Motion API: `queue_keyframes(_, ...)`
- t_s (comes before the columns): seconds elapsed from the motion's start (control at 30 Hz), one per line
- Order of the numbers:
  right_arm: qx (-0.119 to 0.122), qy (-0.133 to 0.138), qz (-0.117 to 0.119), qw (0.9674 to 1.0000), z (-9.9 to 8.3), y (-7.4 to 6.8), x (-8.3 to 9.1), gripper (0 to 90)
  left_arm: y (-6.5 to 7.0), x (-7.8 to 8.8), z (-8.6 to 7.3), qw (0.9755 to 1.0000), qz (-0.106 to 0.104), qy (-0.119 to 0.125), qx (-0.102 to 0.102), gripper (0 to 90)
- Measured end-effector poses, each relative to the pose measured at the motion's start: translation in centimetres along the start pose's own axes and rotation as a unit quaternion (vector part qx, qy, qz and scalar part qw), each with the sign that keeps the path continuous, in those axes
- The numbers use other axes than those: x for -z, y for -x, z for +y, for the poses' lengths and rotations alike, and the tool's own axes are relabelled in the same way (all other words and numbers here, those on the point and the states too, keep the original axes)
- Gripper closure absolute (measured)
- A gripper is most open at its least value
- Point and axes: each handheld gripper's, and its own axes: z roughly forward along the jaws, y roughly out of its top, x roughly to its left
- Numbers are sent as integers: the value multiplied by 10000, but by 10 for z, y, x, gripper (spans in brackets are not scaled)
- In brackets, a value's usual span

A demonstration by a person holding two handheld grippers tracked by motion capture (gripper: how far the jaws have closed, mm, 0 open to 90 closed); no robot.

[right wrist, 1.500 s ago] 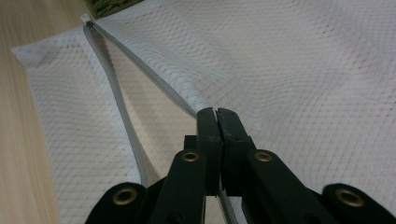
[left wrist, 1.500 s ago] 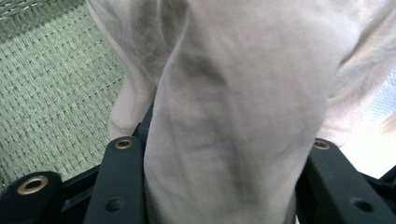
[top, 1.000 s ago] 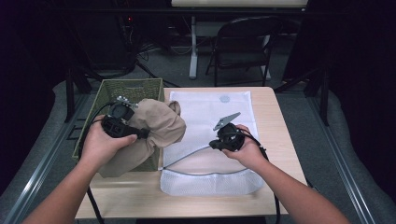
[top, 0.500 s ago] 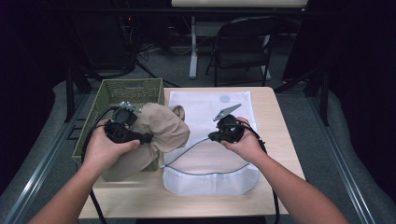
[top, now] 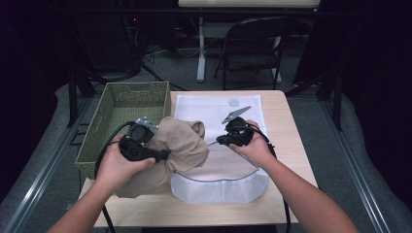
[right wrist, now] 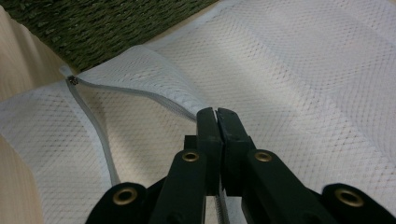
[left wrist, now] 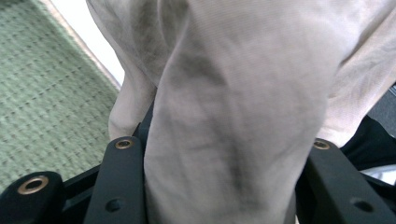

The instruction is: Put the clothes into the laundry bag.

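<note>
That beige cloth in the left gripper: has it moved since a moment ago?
Yes. The beige cloth, clamped in the left gripper, has shifted right, away from the green basket and further over the white mesh bag.

left tongs: black, brass-ringed screw holes | right tongs: black, grey three-cornered plate, black cable | arms: no sleeves

No readable text, label, brand, number or sign appears on anything in these views.

One beige garment, one white mesh bag, one green basket — two grippers, one chair
</note>
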Motion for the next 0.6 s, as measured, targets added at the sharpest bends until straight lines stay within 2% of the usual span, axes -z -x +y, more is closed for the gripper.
queue_keyframes(0.37,0,-24,-6,10000,0,0,-1,886,19,-19,-6,9996,-191,-69,-171,537)
queue_keyframes(0.6,-62,86,10,9999,-1,0,-2,886,32,-29,-8,9990,-320,-80,-301,536)
